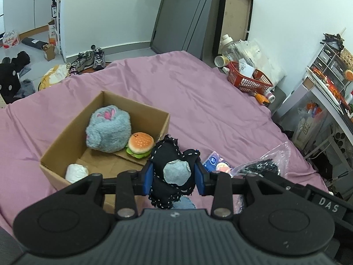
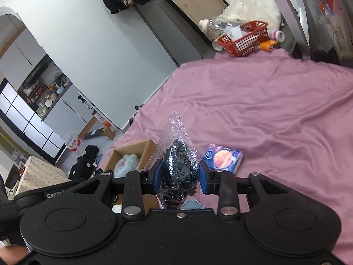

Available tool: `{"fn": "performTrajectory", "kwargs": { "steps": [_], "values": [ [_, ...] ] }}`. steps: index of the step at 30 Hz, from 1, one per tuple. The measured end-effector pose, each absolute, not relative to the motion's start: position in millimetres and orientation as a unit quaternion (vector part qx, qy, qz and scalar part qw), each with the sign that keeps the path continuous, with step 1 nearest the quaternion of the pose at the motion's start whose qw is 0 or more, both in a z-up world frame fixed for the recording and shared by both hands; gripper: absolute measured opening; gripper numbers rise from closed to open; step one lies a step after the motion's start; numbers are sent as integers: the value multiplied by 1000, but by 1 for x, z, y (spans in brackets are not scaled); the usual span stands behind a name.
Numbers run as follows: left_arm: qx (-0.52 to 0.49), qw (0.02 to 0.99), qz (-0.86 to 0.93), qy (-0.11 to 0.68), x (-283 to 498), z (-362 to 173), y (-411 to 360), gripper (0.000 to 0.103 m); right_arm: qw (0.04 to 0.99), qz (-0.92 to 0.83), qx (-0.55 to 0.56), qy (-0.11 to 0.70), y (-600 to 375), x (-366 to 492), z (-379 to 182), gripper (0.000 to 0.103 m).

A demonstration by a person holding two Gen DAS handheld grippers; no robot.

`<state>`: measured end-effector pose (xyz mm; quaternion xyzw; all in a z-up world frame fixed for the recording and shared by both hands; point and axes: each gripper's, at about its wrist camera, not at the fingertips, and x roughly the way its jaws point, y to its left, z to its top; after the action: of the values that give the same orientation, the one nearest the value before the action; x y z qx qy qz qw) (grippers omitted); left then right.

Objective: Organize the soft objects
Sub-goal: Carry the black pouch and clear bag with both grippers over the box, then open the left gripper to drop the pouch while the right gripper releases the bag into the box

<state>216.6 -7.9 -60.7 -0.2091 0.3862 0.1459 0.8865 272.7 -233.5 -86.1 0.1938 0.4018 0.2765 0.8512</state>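
My left gripper point(image 1: 174, 177) is shut on a black soft toy with white stitching and a grey patch point(image 1: 169, 154), held just right of an open cardboard box point(image 1: 66, 139). The box holds a grey plush point(image 1: 108, 130), a burger plush point(image 1: 140, 144) and a white soft item point(image 1: 76, 172). My right gripper point(image 2: 181, 176) is shut on a clear plastic bag of black material point(image 2: 178, 163); the bag also shows in the left wrist view point(image 1: 262, 165). A blue packet with an orange picture point(image 2: 222, 156) lies on the pink bed sheet point(image 2: 264, 110); the packet also shows in the left wrist view point(image 1: 213, 161).
A red basket point(image 1: 249, 79) with bottles and packets stands at the bed's far right corner. A desk with clutter point(image 1: 331, 92) is to the right. Shoes point(image 1: 92, 60) and clothes lie on the floor beyond the bed's far left edge.
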Motion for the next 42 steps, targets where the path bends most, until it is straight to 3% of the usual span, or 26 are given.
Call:
{"fn": "performTrajectory", "kwargs": {
  "steps": [18,42],
  "values": [
    [-222,893,159,359,204,-39,53,38,862,299,183,366,-204,262,-59,33],
    [-261,854,178,414,224,-115,124,40,850,318,127,400,-117,263,-78,33]
  ]
}}
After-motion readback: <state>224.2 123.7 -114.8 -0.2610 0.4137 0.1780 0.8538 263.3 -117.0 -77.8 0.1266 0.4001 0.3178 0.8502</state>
